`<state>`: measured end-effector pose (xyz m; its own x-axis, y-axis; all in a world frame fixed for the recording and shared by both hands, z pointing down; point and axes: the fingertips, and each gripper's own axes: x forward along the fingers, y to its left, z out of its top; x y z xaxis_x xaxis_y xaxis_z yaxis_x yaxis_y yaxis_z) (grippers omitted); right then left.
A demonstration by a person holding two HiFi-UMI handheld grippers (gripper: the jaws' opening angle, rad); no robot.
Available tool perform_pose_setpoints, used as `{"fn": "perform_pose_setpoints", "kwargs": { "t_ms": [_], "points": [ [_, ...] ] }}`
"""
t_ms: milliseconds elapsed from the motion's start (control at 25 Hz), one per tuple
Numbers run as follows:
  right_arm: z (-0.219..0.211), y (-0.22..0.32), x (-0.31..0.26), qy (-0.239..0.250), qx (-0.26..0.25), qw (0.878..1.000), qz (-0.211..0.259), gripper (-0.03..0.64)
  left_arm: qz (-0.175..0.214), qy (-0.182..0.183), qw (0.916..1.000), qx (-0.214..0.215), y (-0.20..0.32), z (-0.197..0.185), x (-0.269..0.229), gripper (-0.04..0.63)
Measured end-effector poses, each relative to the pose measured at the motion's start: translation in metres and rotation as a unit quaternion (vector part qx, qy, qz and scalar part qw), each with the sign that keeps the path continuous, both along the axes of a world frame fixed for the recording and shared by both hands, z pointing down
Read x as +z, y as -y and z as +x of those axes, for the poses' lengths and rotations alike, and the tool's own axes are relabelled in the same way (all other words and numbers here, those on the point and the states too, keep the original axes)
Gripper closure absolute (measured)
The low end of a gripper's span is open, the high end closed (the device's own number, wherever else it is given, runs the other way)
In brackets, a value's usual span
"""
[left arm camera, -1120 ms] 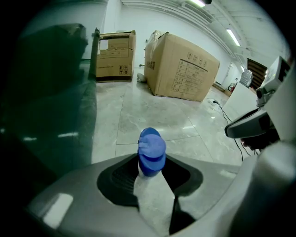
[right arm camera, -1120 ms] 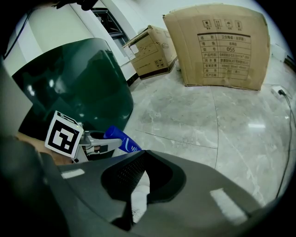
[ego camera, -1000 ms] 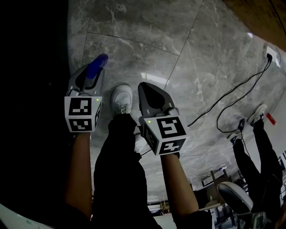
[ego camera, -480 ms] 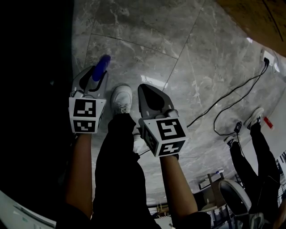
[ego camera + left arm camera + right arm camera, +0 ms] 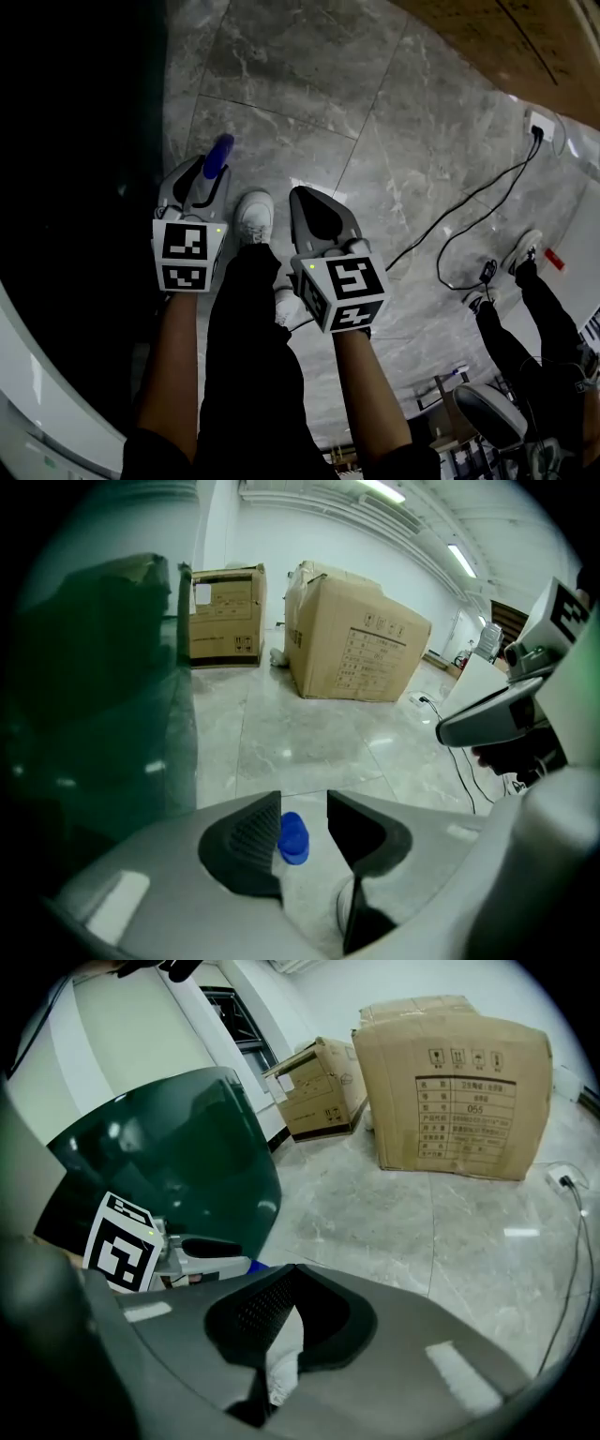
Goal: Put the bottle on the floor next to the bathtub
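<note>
Left hand-held gripper clamps its ribbed dark pads on a clear bottle with a rounded blue cap, held in the air above the floor just beside the bathtub. The right hand-held gripper is empty, its smooth grey jaws pressed together. The floor is glossy, grey-veined marble tile; the bathtub wall is dark green, curved and shiny. Brown cardboard boxes stand farther off.
</note>
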<state>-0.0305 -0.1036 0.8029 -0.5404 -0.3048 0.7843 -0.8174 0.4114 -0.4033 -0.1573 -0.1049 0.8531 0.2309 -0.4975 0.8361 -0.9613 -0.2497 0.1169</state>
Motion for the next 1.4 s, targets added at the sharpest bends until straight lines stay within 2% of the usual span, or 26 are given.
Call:
{"fn": "perform_pose_setpoints", "kwargs": {
  "t_ms": [160, 280, 640, 1120, 1400],
  "points": [
    [-0.001, 0.006, -0.031, 0.005, 0.001, 1.0, 0.016, 0.594, 0.011, -0.003, 0.9999, 0.006, 0.003, 0.01, -0.031, 0.448],
    [-0.001, 0.008, -0.052, 0.006, -0.001, 1.0, 0.028, 0.594, 0.022, -0.007, 0.9997, 0.0, 0.008, 0.012, -0.055, 0.485],
    [0.002, 0.031, -0.12, 0.015, 0.014, 0.998, 0.063, 0.594, 0.053, -0.01, 0.9985, -0.003, 0.021, 0.017, -0.13, 0.542],
    [0.011, 0.045, -0.209, 0.028, 0.034, 0.992, 0.116, 0.594, 0.098, -0.018, 0.9949, -0.013, 0.031, 0.029, -0.217, 0.588],
    [0.011, 0.048, -0.267, 0.039, 0.041, 0.987, 0.151, 0.594, 0.124, -0.014, 0.992, -0.021, 0.032, 0.022, -0.267, 0.594]
  ]
}}
